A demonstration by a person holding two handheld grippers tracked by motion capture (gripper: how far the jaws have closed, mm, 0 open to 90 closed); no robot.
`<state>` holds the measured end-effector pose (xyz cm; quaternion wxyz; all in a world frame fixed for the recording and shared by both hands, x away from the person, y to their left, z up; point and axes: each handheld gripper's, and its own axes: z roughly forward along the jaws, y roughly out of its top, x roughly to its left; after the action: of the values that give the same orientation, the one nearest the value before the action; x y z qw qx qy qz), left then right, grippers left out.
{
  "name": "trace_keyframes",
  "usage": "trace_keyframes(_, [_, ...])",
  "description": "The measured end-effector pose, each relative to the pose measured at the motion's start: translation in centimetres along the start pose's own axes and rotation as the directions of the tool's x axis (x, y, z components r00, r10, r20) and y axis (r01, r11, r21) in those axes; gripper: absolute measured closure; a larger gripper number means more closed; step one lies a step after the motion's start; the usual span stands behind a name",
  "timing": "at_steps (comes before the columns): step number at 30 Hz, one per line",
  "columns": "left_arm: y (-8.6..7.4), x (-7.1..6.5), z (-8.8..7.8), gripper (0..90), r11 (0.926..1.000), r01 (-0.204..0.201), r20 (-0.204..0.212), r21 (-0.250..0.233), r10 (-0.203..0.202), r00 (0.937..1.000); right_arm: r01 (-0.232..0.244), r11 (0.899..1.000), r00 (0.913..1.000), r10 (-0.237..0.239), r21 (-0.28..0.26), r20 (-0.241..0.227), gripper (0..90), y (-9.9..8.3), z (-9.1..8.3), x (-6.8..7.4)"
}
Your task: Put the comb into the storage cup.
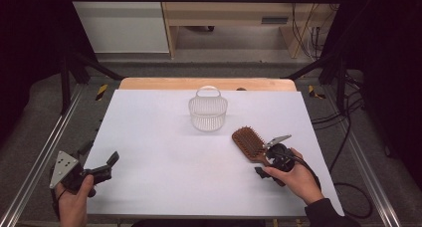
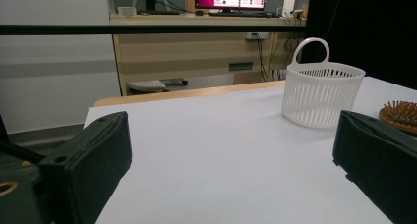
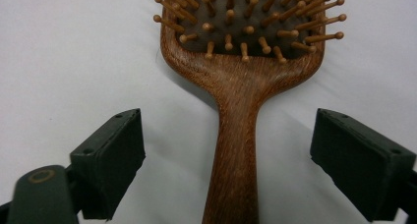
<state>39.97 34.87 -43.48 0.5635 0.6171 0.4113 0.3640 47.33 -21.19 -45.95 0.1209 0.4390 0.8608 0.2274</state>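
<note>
Wooden hairbrush [image 3: 236, 111] flat on white bench [image 1: 159, 137]; right gripper [image 3: 231, 150] jaws released astride handle; left gripper [image 2: 231, 160] jaws released, empty.

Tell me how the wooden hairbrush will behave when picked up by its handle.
The hairbrush looks like solid wood, so probably stiff. Its wide bristled head may make it head-heavy and droop. The smooth handle could twist between the jaws.

Between the black jaws of the right gripper [image 3: 228, 150] lies a reddish-brown wooden hairbrush [image 3: 241, 86] with streaky grain and tan bristles. Ahead of it stands a white basket [image 1: 208, 112] with fine vertical slats, on a plain white table [image 1: 164, 152].
</note>
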Motion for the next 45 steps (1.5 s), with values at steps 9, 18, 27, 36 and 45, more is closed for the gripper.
trace_keyframes(9, [0.0, -0.2, 0.2, 1.4, 0.9999, -0.011, -0.001, 0.011, 0.011, 0.9999, 0.004, 0.999, 1.0, -0.004, 0.042, -0.006, 30.3, 0.6, 0.0, -0.1])
trace_keyframes(18, [-0.1, -0.3, 0.4, 1.4, 0.9996, -0.017, -0.006, 0.022, 0.017, 0.9998, -0.001, 0.996, 1.0, 0.001, 0.084, -0.008, 51.5, 1.2, 0.0, -0.3])
trace_keyframes(27, [0.0, -0.3, 0.4, 1.4, 0.9996, -0.017, -0.005, 0.021, 0.017, 0.9998, 0.0, 0.994, 1.0, 0.0, 0.106, 0.001, 62.1, 1.4, 0.2, -0.4])
trace_keyframes(36, [0.0, -0.4, 0.4, 1.4, 0.9997, -0.018, -0.003, 0.019, 0.018, 0.9998, -0.009, 0.993, 0.9999, 0.008, 0.115, 0.008, 68.4, 1.5, 0.2, -0.4])
trace_keyframes(45, [0.1, -0.4, 0.4, 1.4, 0.9996, -0.023, 0.001, 0.016, 0.023, 0.9997, -0.001, 0.991, 0.9998, -0.002, 0.131, 0.021, 72.6, 1.8, 0.4, -0.2])
